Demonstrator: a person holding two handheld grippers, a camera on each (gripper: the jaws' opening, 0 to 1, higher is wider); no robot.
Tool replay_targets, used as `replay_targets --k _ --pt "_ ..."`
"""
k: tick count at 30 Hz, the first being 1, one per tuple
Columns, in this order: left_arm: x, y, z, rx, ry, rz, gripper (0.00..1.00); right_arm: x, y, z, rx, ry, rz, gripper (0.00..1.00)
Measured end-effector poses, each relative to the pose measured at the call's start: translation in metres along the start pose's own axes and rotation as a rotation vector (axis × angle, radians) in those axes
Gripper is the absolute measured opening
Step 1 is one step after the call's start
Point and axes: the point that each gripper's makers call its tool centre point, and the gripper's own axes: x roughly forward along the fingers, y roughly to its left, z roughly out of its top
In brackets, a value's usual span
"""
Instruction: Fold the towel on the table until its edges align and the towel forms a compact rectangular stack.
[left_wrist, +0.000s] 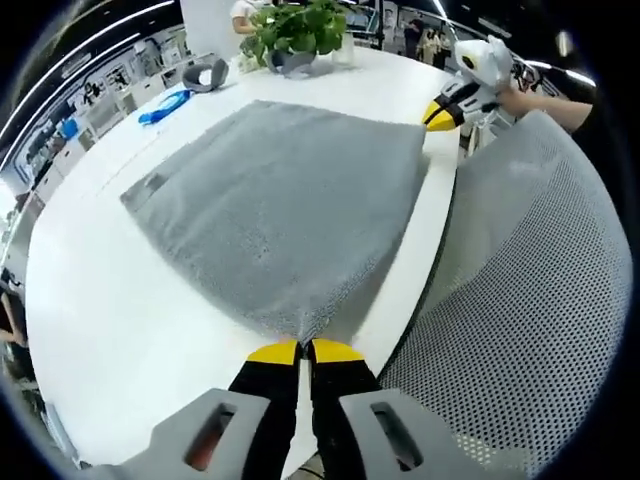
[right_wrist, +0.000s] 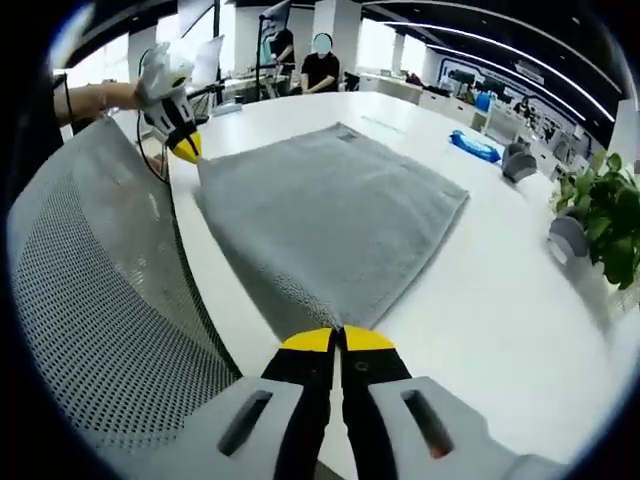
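A grey towel (left_wrist: 280, 200) lies spread on the white table (left_wrist: 120, 300), with a small label near its far left corner. In the left gripper view my left gripper (left_wrist: 305, 348) is shut on the towel's near corner at the table edge. The right gripper (left_wrist: 440, 115) pinches the other near-edge corner at the upper right. In the right gripper view the towel (right_wrist: 330, 210) stretches away from my right gripper (right_wrist: 338, 338), which is shut on its corner. The left gripper (right_wrist: 186, 148) holds the corner at the upper left, with a hand behind it.
A mesh chair back (left_wrist: 520, 300) stands against the table edge by both grippers, also the chair (right_wrist: 100, 300). Beyond the towel are a potted plant (left_wrist: 300, 30), a blue object (left_wrist: 165, 105) and a grey object (left_wrist: 205, 75). People stand in the far background.
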Motion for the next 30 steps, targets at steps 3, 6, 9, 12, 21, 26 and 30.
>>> replay_targets --k 3,6,9,12,21,26,30 --pt "-0.012 0.005 0.012 -0.037 -0.074 0.039 0.02 -0.007 -0.002 0.01 0.0 -0.021 -0.027 0.0" --pt "-0.025 0.009 0.022 -0.057 -0.131 0.076 0.02 -0.013 -0.003 0.019 0.004 -0.042 -0.044 0.0" --pt "-0.037 0.01 0.03 -0.058 -0.173 0.117 0.02 -0.02 -0.007 0.031 0.006 -0.07 -0.069 0.0" --pt "-0.048 0.012 0.039 -0.073 -0.217 0.146 0.02 -0.029 -0.01 0.042 0.01 -0.095 -0.094 0.0" --pt "-0.082 0.015 0.062 -0.106 -0.326 0.206 0.02 -0.057 -0.021 0.073 0.026 -0.176 -0.154 0.0" --pt "-0.096 0.017 0.067 -0.126 -0.354 0.223 0.02 -0.069 -0.022 0.086 0.037 -0.21 -0.175 0.0" --pt "-0.109 0.016 0.069 -0.161 -0.391 0.231 0.02 -0.08 -0.018 0.09 0.045 -0.221 -0.19 0.0"
